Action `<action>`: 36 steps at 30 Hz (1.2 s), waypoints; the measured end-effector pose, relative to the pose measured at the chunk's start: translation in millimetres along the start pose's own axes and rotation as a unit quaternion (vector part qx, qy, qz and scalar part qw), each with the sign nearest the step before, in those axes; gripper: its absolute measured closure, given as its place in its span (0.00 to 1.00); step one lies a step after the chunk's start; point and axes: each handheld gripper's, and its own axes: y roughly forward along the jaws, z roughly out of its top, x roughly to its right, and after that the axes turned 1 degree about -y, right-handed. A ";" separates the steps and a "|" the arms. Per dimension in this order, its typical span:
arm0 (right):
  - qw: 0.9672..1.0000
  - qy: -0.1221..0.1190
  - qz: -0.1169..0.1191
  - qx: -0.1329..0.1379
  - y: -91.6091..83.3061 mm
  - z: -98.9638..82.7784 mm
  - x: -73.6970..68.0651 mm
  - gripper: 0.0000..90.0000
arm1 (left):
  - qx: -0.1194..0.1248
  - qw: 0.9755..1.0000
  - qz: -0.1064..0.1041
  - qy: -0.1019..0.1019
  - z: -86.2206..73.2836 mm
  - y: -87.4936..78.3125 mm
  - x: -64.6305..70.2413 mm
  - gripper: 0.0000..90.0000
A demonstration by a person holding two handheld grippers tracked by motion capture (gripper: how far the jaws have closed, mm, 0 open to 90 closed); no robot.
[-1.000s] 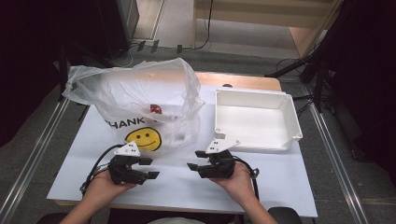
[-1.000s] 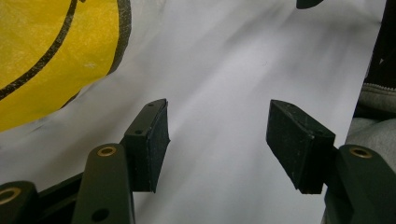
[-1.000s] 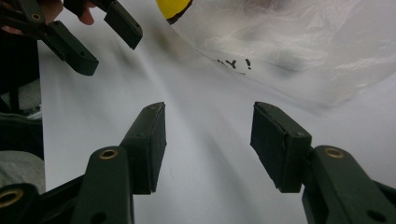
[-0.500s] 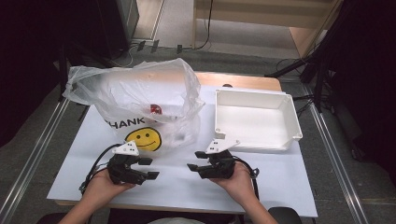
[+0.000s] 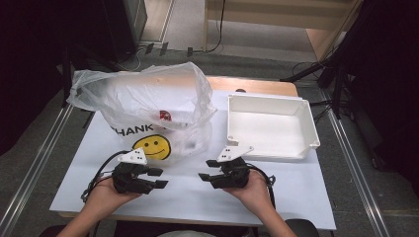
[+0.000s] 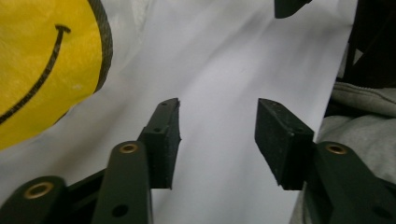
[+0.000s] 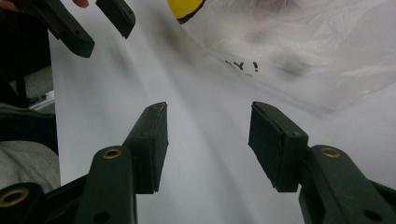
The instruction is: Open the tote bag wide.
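Bag (image 5: pixel 148 106) of thin, limp, slippery plastic lay at the table's (image 5: pixel 296 187) far left; its bunched top probably offered the best hold. Left claw (image 5: pixel 157 178) and right claw (image 5: pixel 206 170) were spread, empty.

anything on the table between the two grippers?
No. In the high view, bare white table separates the left gripper from the right gripper. Both jaws stand open, empty.

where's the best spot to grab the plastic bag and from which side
Probably the bunched, knot-like corner at the far left of the plastic bag: the film gathers into a narrow twist there that a claw can pinch. Come from the left with the left claw, now open near the smiley face.
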 end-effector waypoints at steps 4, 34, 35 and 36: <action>1.000 0.001 0.007 0.004 -5.9 9.0 0.4 0.57 | 0.010 1.000 0.008 0.000 7.5 -13.6 -0.1 0.63; 0.999 -0.037 0.036 0.007 -58.0 137.1 12.6 1.00 | 0.064 0.997 0.033 -0.012 107.5 -120.9 -10.0 0.98; 0.999 -0.040 0.034 0.008 -57.9 141.9 12.4 1.00 | 0.066 0.997 0.035 -0.009 111.7 -124.6 -10.9 0.98; 0.999 -0.043 0.031 0.005 -58.1 147.1 12.5 1.00 | 0.068 0.997 0.041 -0.002 115.6 -128.1 -11.9 0.98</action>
